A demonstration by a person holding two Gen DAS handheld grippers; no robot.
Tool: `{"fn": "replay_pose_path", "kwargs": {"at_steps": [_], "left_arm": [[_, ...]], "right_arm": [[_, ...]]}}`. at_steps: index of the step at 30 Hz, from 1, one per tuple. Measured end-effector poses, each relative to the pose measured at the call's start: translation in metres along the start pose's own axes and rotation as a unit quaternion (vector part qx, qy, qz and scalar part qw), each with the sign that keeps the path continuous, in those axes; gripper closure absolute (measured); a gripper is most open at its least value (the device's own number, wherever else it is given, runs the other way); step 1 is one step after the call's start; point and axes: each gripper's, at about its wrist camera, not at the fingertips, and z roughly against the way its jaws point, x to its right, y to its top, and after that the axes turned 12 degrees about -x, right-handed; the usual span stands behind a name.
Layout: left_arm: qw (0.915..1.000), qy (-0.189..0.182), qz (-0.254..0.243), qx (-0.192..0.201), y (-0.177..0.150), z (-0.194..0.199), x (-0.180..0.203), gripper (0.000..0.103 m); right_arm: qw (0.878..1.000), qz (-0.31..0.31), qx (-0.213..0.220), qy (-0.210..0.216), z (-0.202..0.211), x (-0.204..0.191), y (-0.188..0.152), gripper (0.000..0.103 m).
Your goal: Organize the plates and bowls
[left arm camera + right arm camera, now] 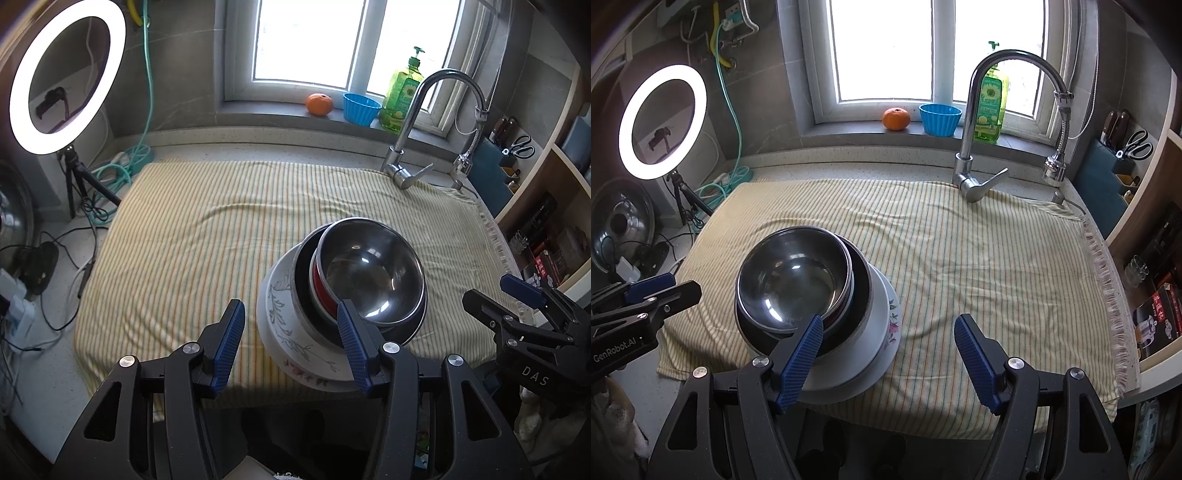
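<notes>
Blue fingers of the left hand-held gripper (291, 345) stand open and empty; the stack of bowls (369, 269) on a flowered plate (284, 328) sits just ahead, off its right finger. Equally near, the open right hand-held gripper (890, 358) has the stack by its left finger.

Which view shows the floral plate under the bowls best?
The left wrist view: the floral plate shows its leaf and flower pattern along a broad stretch of rim. The right wrist view shows only a narrow patterned sliver, the rest hidden by bowls.
</notes>
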Motion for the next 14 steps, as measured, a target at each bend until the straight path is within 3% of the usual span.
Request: {"fn": "replay_pose_path", "kwargs": {"at_steps": [14], "left_arm": [[1.0000, 0.005, -0.005, 0.000, 0.0009, -0.0015, 0.0007, 0.052]], "right_arm": [[1.000, 0.000, -0.004, 0.002, -0.0019, 0.0021, 0.0015, 0.033]]}}
